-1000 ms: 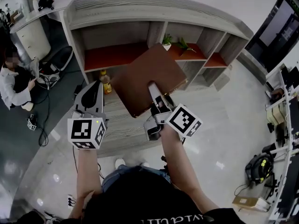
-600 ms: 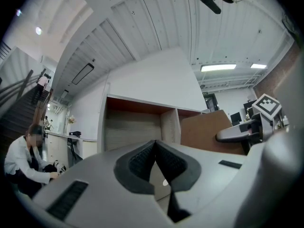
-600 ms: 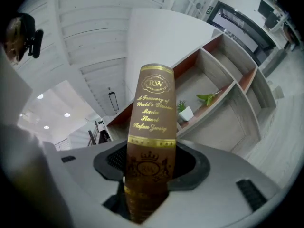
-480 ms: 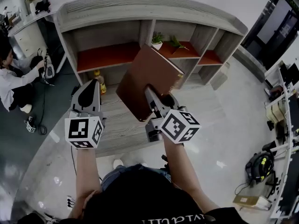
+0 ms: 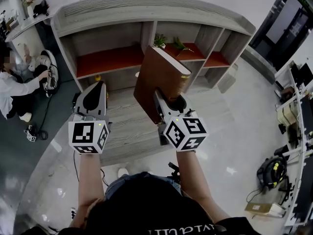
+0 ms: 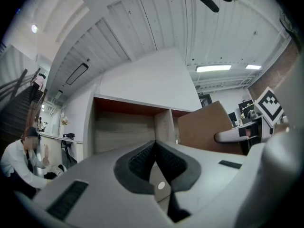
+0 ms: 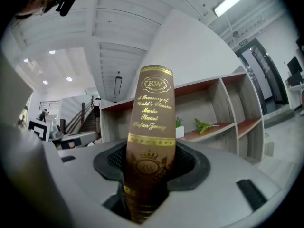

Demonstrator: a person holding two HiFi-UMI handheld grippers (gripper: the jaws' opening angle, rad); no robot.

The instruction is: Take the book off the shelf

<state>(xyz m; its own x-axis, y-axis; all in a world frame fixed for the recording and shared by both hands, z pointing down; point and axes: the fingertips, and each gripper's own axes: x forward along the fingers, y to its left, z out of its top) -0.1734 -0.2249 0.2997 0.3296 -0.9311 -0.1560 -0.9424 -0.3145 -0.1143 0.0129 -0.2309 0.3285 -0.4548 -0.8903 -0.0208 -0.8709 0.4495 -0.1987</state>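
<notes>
My right tongs (image 7: 147, 175) grip the brown book (image 7: 151, 122) by its lower end, standing upright in front of the shelf (image 5: 146, 11), clear of it; left tongs (image 6: 156, 151) closed, empty.

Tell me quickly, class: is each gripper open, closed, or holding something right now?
Left gripper: closed, nothing in it.
Right gripper: closed on the brown book, gripping it by the spine.
</notes>
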